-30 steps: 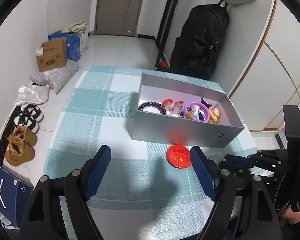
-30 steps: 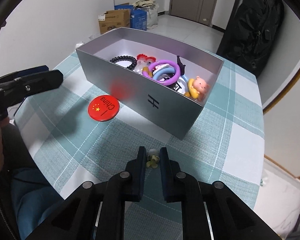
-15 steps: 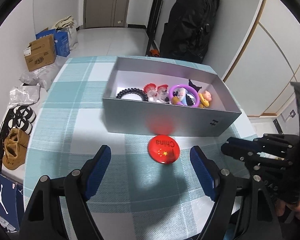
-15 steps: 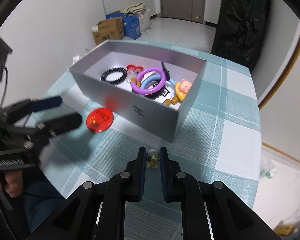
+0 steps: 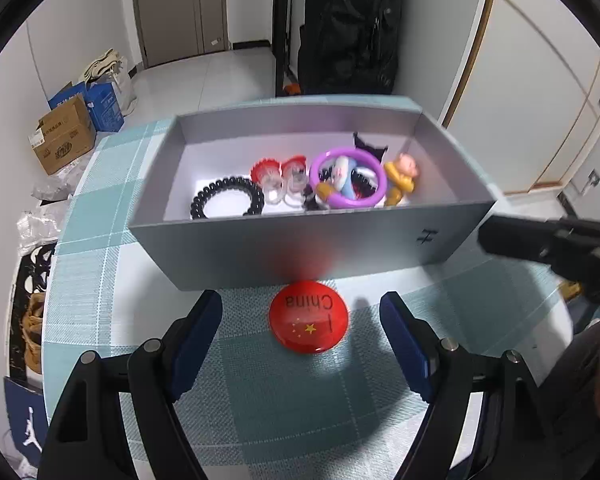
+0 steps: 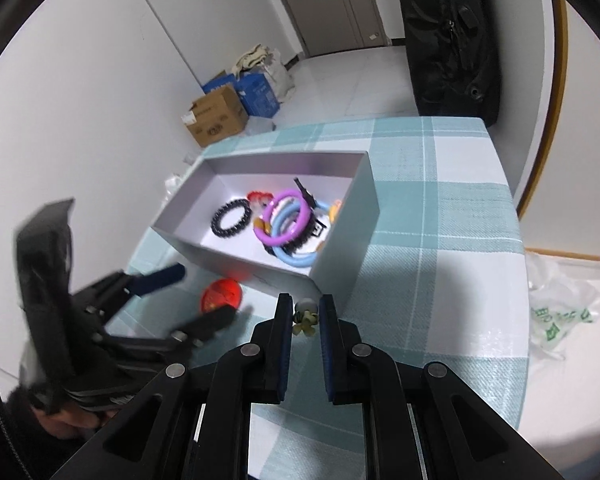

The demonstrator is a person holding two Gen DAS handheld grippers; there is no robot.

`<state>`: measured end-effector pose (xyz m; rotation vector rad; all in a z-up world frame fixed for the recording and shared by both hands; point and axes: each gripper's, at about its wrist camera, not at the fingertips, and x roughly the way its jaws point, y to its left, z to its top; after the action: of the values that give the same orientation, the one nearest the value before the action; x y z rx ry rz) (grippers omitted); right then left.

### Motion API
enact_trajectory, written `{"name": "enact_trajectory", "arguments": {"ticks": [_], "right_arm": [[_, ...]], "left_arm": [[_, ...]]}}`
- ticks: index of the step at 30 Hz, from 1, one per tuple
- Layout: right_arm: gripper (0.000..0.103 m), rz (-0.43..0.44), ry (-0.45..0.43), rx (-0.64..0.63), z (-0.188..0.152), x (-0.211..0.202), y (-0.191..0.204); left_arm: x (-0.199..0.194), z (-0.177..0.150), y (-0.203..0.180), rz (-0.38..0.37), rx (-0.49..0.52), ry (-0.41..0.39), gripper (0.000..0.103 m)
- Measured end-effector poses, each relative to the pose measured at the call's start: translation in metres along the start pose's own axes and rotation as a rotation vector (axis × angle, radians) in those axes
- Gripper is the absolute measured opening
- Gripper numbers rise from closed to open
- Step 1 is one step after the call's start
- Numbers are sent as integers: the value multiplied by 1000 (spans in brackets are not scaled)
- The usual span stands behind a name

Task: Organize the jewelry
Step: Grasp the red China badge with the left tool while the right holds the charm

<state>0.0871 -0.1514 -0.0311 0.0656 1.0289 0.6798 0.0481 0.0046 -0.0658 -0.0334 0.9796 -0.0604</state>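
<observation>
A round red badge (image 5: pixel 309 322) marked "China" lies on the checked tablecloth just in front of the grey box (image 5: pixel 300 252). My left gripper (image 5: pixel 300 305) stands open over it, one blue-padded finger on each side, touching nothing. The box holds a black bead bracelet (image 5: pixel 226 200), a purple ring (image 5: pixel 348 178), a pig figure (image 5: pixel 402 174) and more trinkets. My right gripper (image 6: pixel 305 313) is shut on a small yellow-green flower charm (image 6: pixel 305 318), held above the cloth near the box's (image 6: pixel 340 252) near corner. The right wrist view also shows the badge (image 6: pixel 222 294) and the left gripper (image 6: pixel 211 291).
The right gripper's dark finger (image 5: pixel 540 240) reaches in from the right beside the box. A black bag (image 5: pixel 348 28) stands behind the table. On the floor are cardboard boxes (image 5: pixel 62 136) and shoes (image 5: pixel 34 320) at left. A plastic bag (image 6: pixel 560 312) lies past the table's right edge.
The left gripper has closed in on the badge, which now lies between its open fingers. The right gripper has risen and rolled with the charm, now nearer the box corner.
</observation>
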Motion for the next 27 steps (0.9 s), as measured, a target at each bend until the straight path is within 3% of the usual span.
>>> {"name": "enact_trajectory", "arguments": {"ticks": [2, 3, 9, 14, 19, 27], "right_arm": [[12, 39, 1, 35, 1, 0, -3], [12, 56, 1, 55, 1, -1, -6], [12, 78, -19, 85, 5, -6, -11], [12, 151, -25, 155, 7, -9, -22], [12, 151, -70, 163, 9, -20, -22], [12, 161, -128, 175, 17, -29, -25]], "left_arm": [[4, -1, 0, 21, 10, 14, 76], [6, -1, 1, 16, 9, 20, 67], [2, 2, 1, -14, 8, 17, 37], [0, 2, 0, -46, 11, 22, 37], [-6, 4, -6, -82, 13, 9, 37], [-36, 11, -6, -144, -11, -113, 37]]}}
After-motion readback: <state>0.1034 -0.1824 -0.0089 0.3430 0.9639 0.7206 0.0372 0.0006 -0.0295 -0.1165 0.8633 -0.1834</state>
